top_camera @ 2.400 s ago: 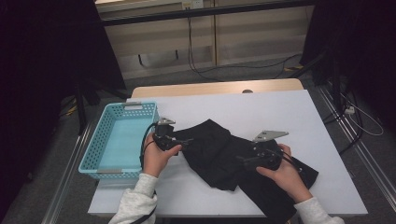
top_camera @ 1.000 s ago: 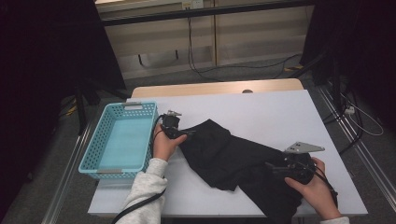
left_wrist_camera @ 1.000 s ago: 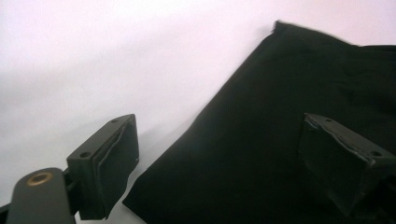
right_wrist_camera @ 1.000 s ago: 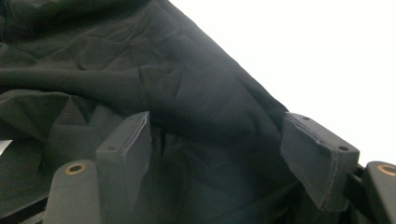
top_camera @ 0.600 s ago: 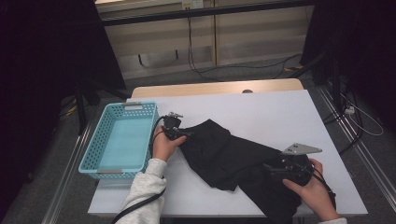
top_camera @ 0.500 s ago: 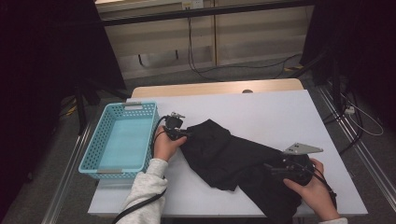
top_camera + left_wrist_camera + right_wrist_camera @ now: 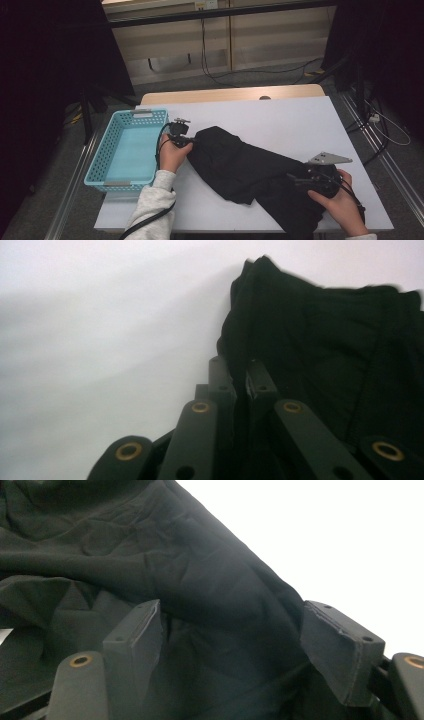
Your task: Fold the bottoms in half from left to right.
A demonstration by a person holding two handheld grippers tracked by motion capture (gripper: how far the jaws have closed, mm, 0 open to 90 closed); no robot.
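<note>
Sprawling diagonally across the white table (image 7: 280, 120) from ten to four o'clock, the crumpled black garment (image 7: 240, 165) is pinched by the just-closed left gripper (image 7: 235, 372); the right gripper (image 7: 232, 645) gapes over it.

White table (image 7: 280, 115), two items on top

Tabletop is plain white with a tan wooden strip along its far edge, and it stands on a grey floor (image 7: 65, 200) with metal rails to either side. A light blue perforated basket (image 7: 102, 160) sits at the table's left edge, long side running front to back. A black garment (image 7: 240, 165) lies crumpled on the surface just right of the basket, stretching diagonally from mid-table toward the near right corner, where it reaches the front edge. Far half and right rear of the top bare white
</note>
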